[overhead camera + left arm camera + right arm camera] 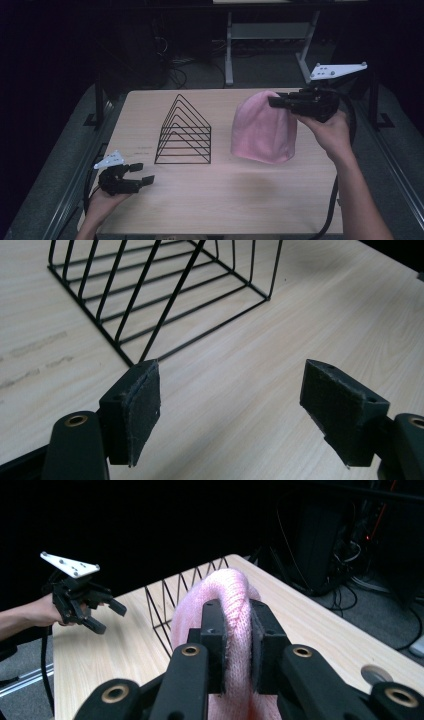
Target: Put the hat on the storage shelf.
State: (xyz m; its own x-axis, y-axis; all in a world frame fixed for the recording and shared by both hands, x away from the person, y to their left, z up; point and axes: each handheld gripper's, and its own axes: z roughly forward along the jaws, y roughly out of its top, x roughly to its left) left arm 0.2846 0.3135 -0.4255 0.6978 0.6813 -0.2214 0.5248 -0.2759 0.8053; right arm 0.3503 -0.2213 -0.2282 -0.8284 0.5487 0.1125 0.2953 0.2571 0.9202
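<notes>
The pink knitted hat (263, 129) hangs in the air over the right half of the table (225, 200), pinched at its crown by the right gripper (274, 102), whose jaws are clamped on a fold of the knit; in the right gripper view the wool (235, 630) is squeezed tight between the two black pads. The brim appears to hang just above the wood or barely brush it, which I cannot settle from the high view. So the pick-up looks done: the hat is gripped and lifted. What is left, as I judge it, is carrying it somewhere, and the likely place is the black wire rack (183, 132) standing just left of the hat, near the table's middle, with nothing on it yet. The left gripper (143, 173) rests low at the near left corner of the table, jaws spread wide and holding nothing, pointed towards the rack's corner (130, 357), well apart from the hat. It may be waiting to steady the rack or help spread the brim; neither has begun
</notes>
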